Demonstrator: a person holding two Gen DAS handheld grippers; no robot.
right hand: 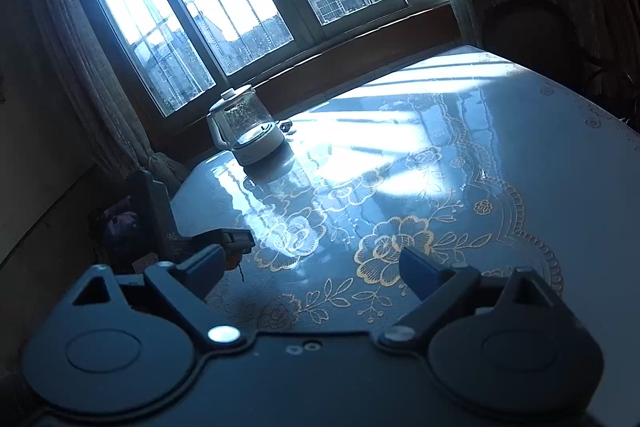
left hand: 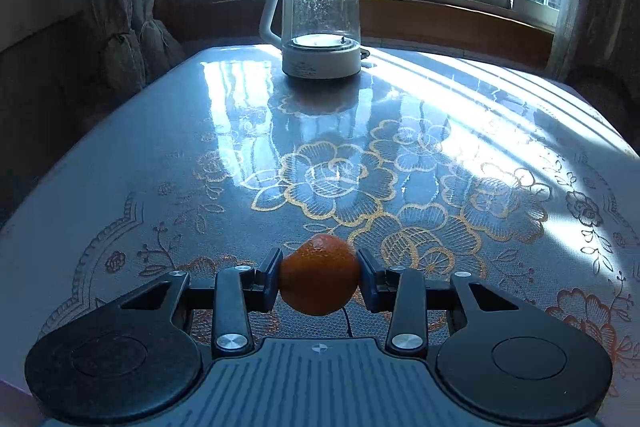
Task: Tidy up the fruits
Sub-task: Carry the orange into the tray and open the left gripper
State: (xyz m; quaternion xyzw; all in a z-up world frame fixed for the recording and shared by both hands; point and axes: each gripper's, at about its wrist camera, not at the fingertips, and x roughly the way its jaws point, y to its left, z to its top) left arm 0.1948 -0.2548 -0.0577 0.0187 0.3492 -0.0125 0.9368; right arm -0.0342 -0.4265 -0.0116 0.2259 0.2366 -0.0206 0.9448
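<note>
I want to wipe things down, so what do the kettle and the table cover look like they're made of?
Kettle: clear glass body, since the window shows through it, with what looks like a matte white plastic base, handle and lid. Table cover: probably glossy vinyl or glass over a printed floral cloth; it mirrors the window sharply.

Home: kettle [left hand: 320,27], floral tablecloth [left hand: 320,179], curtains [left hand: 120,7].

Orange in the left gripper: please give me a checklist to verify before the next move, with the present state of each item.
1. Left gripper shut on the orange: ok.
2. Orange centred between the pads: ok.
3. Right gripper open, nothing between its fingers: ok.
4. Glass kettle far from the orange: ok.
5. Container for the fruit in view: not ok.
6. Orange clear of the table: cannot tell.
</note>
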